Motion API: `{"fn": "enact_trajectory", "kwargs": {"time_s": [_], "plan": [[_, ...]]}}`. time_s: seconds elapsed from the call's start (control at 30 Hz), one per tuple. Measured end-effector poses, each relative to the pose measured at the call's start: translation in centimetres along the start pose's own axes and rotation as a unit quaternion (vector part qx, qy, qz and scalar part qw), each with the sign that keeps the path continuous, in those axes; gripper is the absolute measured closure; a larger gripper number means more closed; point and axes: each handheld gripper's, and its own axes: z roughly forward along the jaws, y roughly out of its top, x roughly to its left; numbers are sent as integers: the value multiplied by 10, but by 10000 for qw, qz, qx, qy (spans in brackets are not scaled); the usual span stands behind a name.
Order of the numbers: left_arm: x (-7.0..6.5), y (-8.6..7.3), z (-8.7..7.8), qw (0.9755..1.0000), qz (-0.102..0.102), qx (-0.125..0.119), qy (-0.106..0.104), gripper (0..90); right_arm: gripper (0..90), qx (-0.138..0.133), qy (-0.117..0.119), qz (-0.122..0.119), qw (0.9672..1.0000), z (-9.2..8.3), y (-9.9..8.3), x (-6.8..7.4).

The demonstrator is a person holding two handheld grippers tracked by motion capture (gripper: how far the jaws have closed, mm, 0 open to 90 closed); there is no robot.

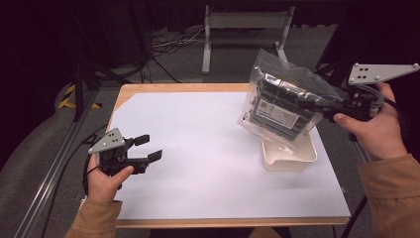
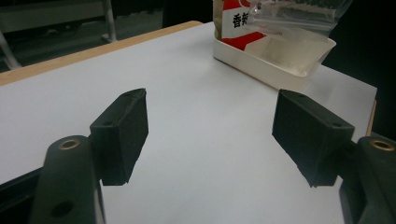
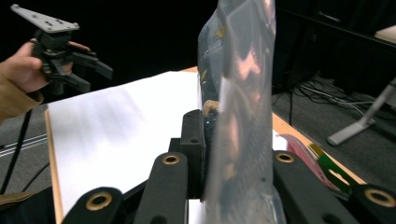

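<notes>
Currently clear plastic bag of dark packets (image 1: 280, 101) is pinched upright by right gripper (image 1: 324, 109), directly above white rectangular tray (image 1: 292, 153); left gripper (image 1: 146, 148) is held spread, well apart.

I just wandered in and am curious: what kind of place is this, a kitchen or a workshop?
Probably a lab or test workshop set up for recording. A wooden table covered in white sheet stands against black curtains, loose cables trail over the grey floor, and each hand holds a camera-bearing gripper, like the left gripper.
</notes>
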Motion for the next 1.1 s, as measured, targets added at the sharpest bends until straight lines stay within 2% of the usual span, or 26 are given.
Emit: {"fn": "enact_trajectory", "kwargs": {"time_s": [0.1,0.13,0.4,0.7,0.97,1.1], "plan": [[1,0,0,10000,31,15,4,277,760,41,-90,34,9999,-2,-2,-3],[1,-1,1,10000,10,15,-2,275,760,82,-186,69,9998,-4,-3,-5],[1,-2,1,10000,-53,47,-14,274,759,230,-461,147,9986,-11,-6,-11],[3,-2,1,10000,-51,44,-5,273,760,383,-742,427,9956,-12,-17,-22],[3,-3,0,10000,-63,41,9,272,759,461,-788,572,9942,-7,-26,-29],[3,-3,-1,10000,-42,19,24,271,759,507,-840,765,9922,-4,-33,-34]]}}
